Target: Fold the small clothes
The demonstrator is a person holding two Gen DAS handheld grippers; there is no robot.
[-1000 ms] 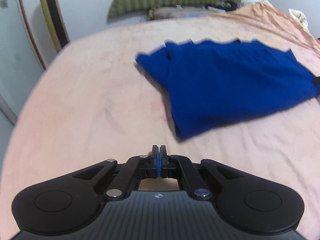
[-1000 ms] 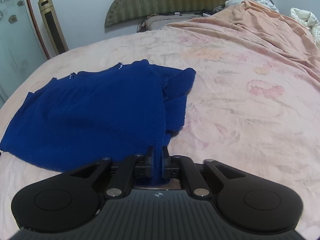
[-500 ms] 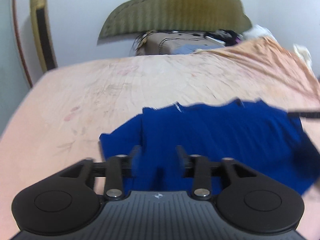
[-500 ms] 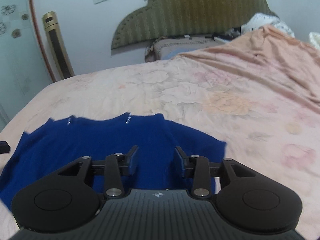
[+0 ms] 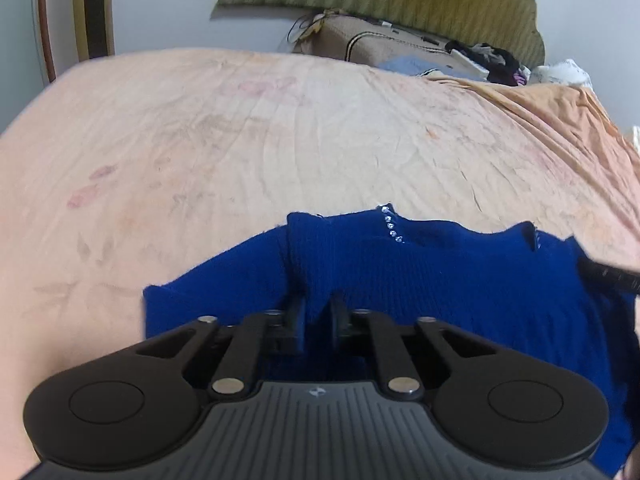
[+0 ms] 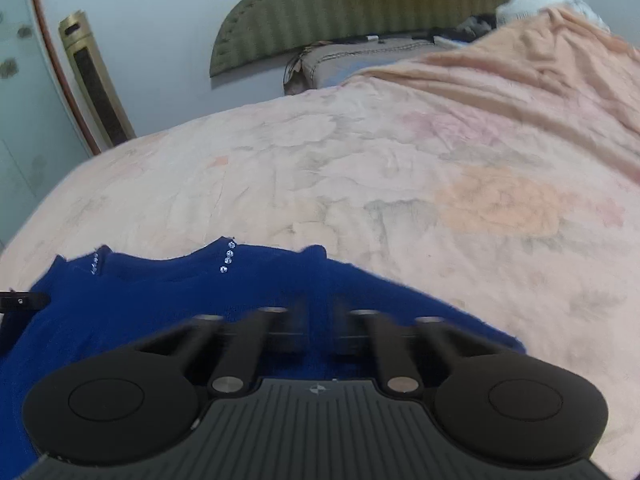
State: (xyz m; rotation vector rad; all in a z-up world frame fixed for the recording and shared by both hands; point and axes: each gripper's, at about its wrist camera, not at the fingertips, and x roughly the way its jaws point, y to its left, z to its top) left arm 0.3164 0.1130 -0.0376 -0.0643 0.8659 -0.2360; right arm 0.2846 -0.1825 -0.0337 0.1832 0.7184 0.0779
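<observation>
Both wrist cameras look from low and close across the bed (image 5: pixel 248 128) toward the green headboard (image 6: pixel 360 12), and both views share the neckline of the blue sweater (image 5: pixel 440 280).

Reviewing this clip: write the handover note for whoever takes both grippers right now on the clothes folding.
Left gripper: jaws apart, blue cloth between them near the garment's left side; whether it grips is unclear.
Right gripper: blurred by motion, jaws apart over the garment's right side.
The dark blue knitted top with small rhinestones at the neckline lies on the peach floral bedsheet, neckline away from the cameras, both side parts lying folded onto the body.
Left: fold it across its length, then smooth the edges.
</observation>
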